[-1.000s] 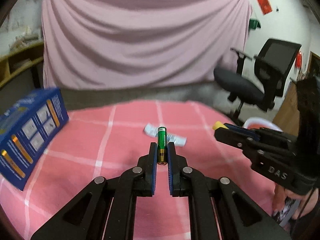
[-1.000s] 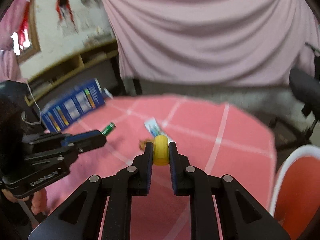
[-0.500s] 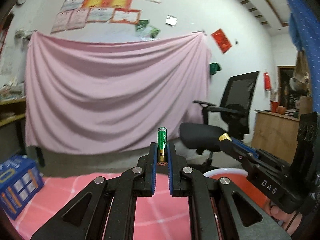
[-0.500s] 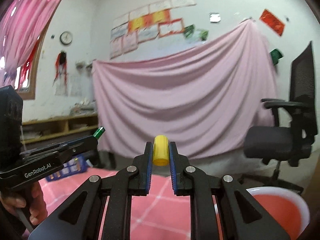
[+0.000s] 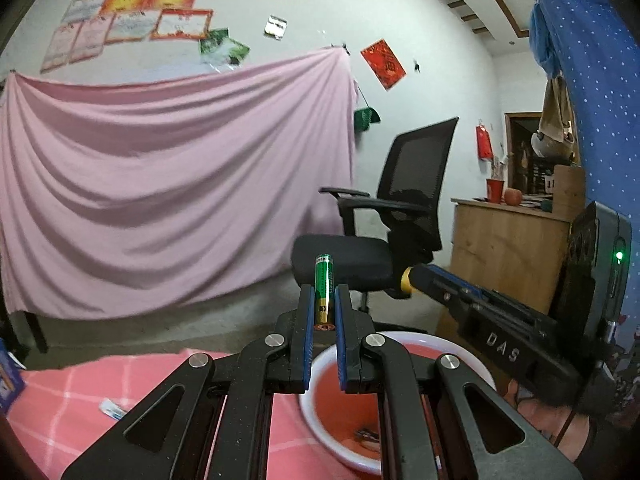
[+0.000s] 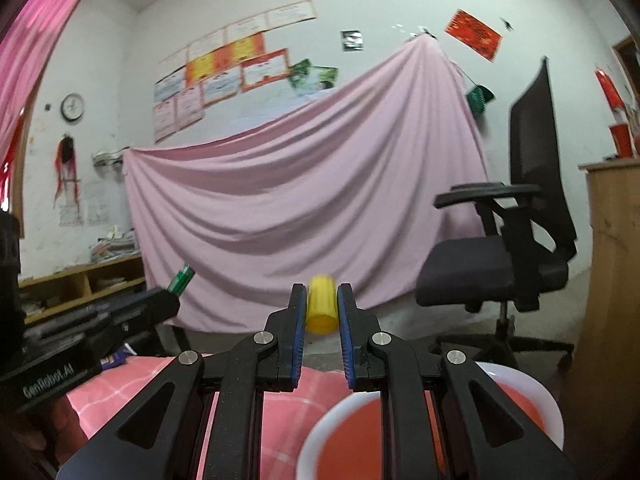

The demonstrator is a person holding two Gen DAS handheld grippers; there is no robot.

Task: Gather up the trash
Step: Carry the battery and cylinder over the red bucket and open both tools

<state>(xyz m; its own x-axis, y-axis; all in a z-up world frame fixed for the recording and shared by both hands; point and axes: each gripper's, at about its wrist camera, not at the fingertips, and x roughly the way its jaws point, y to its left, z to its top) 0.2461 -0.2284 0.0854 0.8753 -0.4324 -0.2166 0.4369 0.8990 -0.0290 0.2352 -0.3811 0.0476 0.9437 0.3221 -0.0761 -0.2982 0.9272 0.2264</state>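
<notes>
We read "DAS" on the right gripper [image 5: 404,281] body, "GenRobot.AI" on the left gripper [image 6: 176,288] body. Wall posters and battery print unreadable.

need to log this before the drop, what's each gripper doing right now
left gripper: closed on the green battery.
right gripper: closed on the yellow cap.
</notes>
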